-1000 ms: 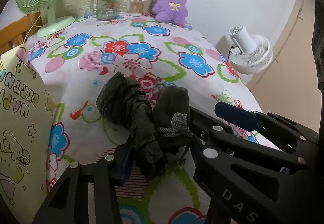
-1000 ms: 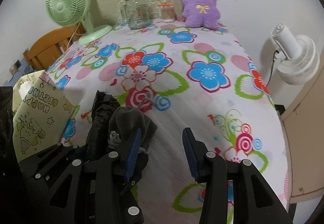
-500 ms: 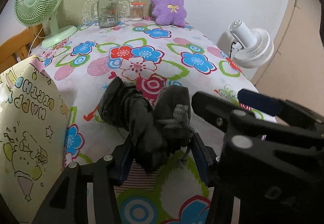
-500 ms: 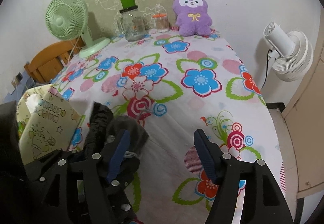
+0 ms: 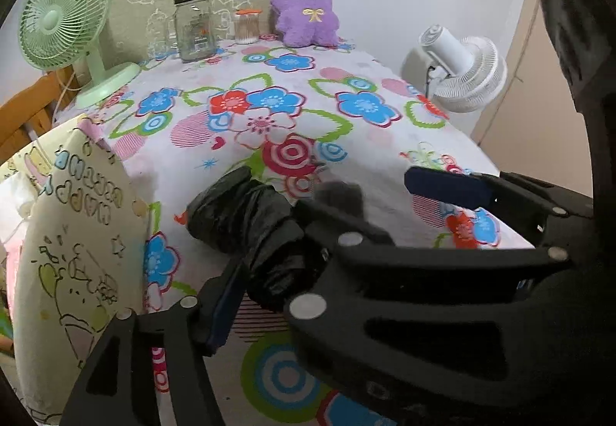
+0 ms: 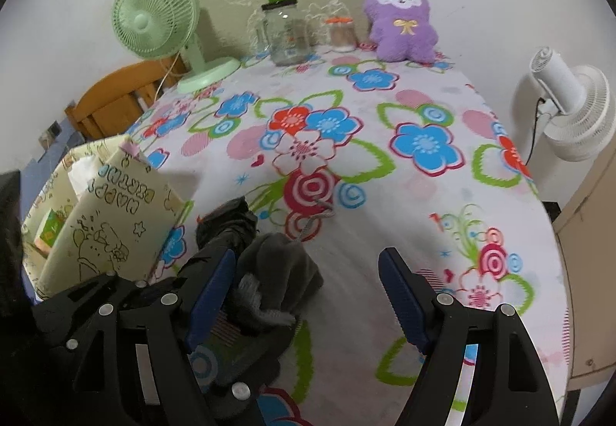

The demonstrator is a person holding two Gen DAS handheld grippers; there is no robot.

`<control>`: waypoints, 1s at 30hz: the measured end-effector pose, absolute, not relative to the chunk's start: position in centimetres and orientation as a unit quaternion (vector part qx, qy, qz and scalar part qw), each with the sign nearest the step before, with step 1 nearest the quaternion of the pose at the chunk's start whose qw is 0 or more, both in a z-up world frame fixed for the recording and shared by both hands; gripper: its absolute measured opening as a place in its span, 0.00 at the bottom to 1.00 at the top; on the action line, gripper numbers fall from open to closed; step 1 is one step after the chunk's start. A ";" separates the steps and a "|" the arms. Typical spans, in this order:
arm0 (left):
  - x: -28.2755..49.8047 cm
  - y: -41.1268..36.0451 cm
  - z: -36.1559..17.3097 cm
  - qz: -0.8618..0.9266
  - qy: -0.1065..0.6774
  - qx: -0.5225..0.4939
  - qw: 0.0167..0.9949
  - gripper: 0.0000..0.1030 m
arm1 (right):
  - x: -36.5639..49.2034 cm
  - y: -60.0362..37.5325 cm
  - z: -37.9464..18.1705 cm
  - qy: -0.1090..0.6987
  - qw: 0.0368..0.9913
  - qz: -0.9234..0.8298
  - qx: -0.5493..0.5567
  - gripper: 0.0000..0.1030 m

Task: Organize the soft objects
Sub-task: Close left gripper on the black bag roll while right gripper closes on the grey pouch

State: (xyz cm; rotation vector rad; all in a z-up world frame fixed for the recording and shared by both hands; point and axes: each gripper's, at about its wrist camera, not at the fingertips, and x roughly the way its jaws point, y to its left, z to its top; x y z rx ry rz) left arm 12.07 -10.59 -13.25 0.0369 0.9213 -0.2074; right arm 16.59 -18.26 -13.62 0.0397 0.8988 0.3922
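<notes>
While the gift bag [image 6: 111, 218] stands at the worktop's [image 6: 423, 233] left edge, the left gripper [image 5: 269, 272] has its jaws clenched on a crumpled black bundle [image 5: 246, 218] beside it. Next to that lies a limp grey knit piece [image 6: 277, 264]; both look light and floppy, best pinched mid-bunch. The right gripper [image 6: 308, 295], jaws released, hovers just right of it.

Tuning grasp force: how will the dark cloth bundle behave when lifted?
Probably floppy: the bundle lies crumpled in loose folds on the tablecloth. Likely light, soft fabric with no stiff frame visible. The grey drawstring trailing from it could drag or snag. The left gripper straddles it, so ends may sag outside the fingers.
</notes>
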 end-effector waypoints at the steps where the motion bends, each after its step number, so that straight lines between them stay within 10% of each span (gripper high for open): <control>1: 12.1 -10.4 -13.3 -0.098 0.446 0.016 0.890 0.70 | 16.7 -18.1 -13.9 0.437 0.880 0.188 0.017 0.76; 11: 12.4 -9.7 -13.2 -0.092 0.442 0.004 0.892 0.78 | 16.8 -17.2 -14.0 0.443 0.871 0.209 0.018 0.27; 22: 13.0 -9.8 -13.2 -0.092 0.440 0.002 0.893 0.74 | 16.7 -18.6 -12.4 0.394 0.907 0.148 -0.009 0.24; 30: 13.9 -9.8 -14.2 -0.076 0.456 -0.001 0.887 0.48 | 17.3 -19.1 -12.9 0.403 0.906 0.131 -0.009 0.24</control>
